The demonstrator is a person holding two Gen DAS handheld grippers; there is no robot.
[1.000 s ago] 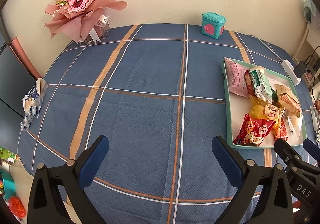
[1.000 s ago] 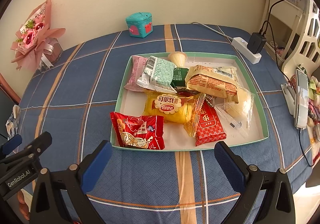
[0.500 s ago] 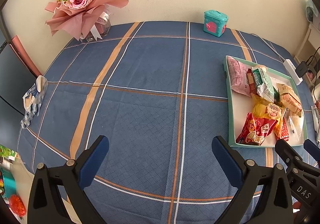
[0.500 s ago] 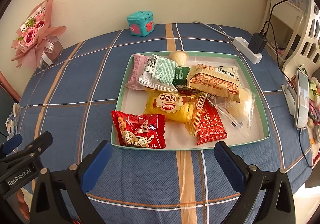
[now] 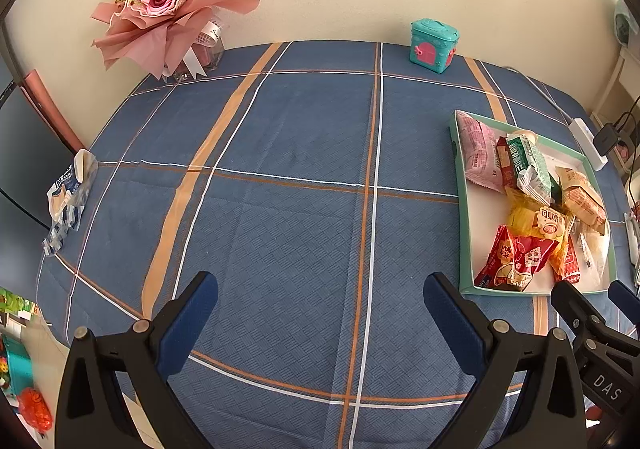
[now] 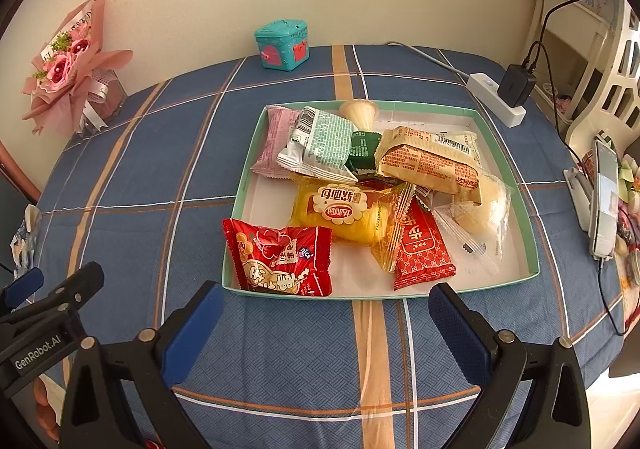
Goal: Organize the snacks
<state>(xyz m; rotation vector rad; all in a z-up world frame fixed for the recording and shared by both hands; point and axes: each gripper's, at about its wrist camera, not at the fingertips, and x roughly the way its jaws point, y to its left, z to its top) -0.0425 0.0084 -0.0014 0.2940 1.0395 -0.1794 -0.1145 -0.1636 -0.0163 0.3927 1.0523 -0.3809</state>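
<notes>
A green-rimmed tray (image 6: 504, 117) holds several snack packets: a red one (image 6: 280, 261) at the near left corner, a yellow one (image 6: 344, 215), a green-white one (image 6: 320, 143), a pink one (image 6: 272, 137) and an orange-tan one (image 6: 428, 161). My right gripper (image 6: 326, 319) is open and empty just in front of the tray. My left gripper (image 5: 320, 309) is open and empty over the blue cloth, left of the tray (image 5: 464, 233). The red packet (image 5: 516, 261) also shows in the left wrist view.
A pink bouquet (image 5: 168, 9) and a teal toy box (image 5: 432, 45) stand at the table's far edge. A crumpled wrapper (image 5: 68, 197) lies at the left edge. A power strip with charger (image 6: 500, 97) and a phone (image 6: 604, 201) sit at the right.
Both grippers have drifted slightly; the tray sits a little further right in the left wrist view and a little lower in the right wrist view. Both stay open and empty.
</notes>
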